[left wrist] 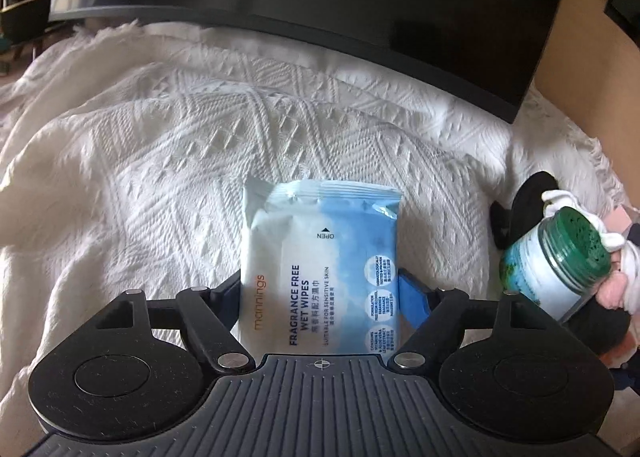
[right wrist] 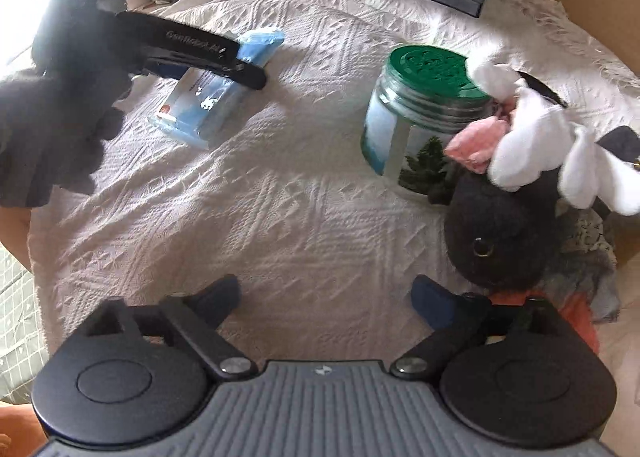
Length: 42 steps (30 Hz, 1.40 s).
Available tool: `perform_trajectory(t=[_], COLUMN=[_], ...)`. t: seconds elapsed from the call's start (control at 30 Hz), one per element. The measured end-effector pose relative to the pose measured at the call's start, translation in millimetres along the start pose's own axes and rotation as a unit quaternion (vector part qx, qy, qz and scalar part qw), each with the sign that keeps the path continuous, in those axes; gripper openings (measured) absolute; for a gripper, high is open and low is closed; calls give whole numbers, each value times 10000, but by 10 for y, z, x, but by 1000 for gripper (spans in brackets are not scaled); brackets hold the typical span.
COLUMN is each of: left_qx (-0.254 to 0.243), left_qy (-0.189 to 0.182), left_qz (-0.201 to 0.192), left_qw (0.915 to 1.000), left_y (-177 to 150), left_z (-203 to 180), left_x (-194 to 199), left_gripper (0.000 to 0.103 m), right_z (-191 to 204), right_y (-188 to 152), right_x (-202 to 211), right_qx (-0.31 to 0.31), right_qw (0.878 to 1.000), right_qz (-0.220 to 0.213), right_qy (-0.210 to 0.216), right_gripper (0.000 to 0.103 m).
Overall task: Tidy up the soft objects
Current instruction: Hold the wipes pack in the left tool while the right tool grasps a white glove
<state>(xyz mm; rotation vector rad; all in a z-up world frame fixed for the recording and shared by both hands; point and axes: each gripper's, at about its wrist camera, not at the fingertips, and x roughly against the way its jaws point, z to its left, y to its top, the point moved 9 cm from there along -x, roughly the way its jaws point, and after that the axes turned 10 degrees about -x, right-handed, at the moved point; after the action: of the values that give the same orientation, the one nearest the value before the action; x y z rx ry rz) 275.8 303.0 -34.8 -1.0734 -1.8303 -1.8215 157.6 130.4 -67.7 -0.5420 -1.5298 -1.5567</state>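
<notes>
In my left wrist view the left gripper point(left wrist: 320, 289) straddles the pack of wet wipes point(left wrist: 320, 269) at lower centre — fingers point(left wrist: 416, 303) beside its edges, though I cannot tell whether they press or merely flank it. The pack lies on the white textured cloth point(left wrist: 160, 161) covering the tabletop. In my right wrist view the right gripper point(right wrist: 326, 297) is spread wide over bare cloth, gripping nothing. At right, the green-lidded jar point(right wrist: 416, 117) stands touching a dark plush toy point(right wrist: 500, 233) — white and pink fabric draped over them.
</notes>
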Motion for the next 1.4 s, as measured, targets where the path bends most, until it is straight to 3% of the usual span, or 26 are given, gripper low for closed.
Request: perform_trajectory(t=[0.3, 0.43, 0.5, 0.7, 0.83, 0.93, 1.0, 1.13, 1.2, 1.27, 1.4], left_qx=[-84, -26, 38, -35, -5, -30, -27, 57, 124, 174, 232], left_qy=[-53, -118, -203, -402, -548, -623, -677, -738, -750, -751, -669], left_qz=[6, 177, 256, 404, 393, 422, 463, 538, 560, 574, 548], left_qw=[10000, 9998, 9995, 9984, 9977, 9972, 9966, 9958, 9955, 9954, 9960], left_y=[36, 120, 149, 246, 269, 245, 228, 157, 119, 89, 83], left_z=[-217, -363, -430, -610, -688, -734, -755, -742, -718, -689, -611], left_x=[211, 284, 306, 366, 377, 333, 296, 261, 265, 292, 358], left_gripper=[81, 81, 81, 81, 81, 81, 81, 81, 81, 81, 81], right_z=[-98, -349, -527, -1186, -1508, -1503, -1393, -1373, -1428, -1461, -1430], right_y=[524, 855, 1029, 1422, 1557, 1616, 1616, 1609, 1566, 1495, 1461], right_x=[778, 1044, 1121, 1184, 1083, 840, 610, 164, -30, -143, 85], right_qx=[320, 103, -174, -1154, -2124, -2313, -2254, -2362, -2463, -2625, -2490], right_qw=[9941, 9928, 9938, 9908, 9767, 9727, 9736, 9698, 9659, 9600, 9646], right_qz=[-1032, -1195, -1097, -690, -237, 85, 338, 538, 712, 954, 851], right_qy=[51, -26, -49, -127, 200, 187, 146, -272, -351, -179, 162], right_gripper=[81, 74, 69, 67, 67, 65, 58, 55, 45, 21, 13])
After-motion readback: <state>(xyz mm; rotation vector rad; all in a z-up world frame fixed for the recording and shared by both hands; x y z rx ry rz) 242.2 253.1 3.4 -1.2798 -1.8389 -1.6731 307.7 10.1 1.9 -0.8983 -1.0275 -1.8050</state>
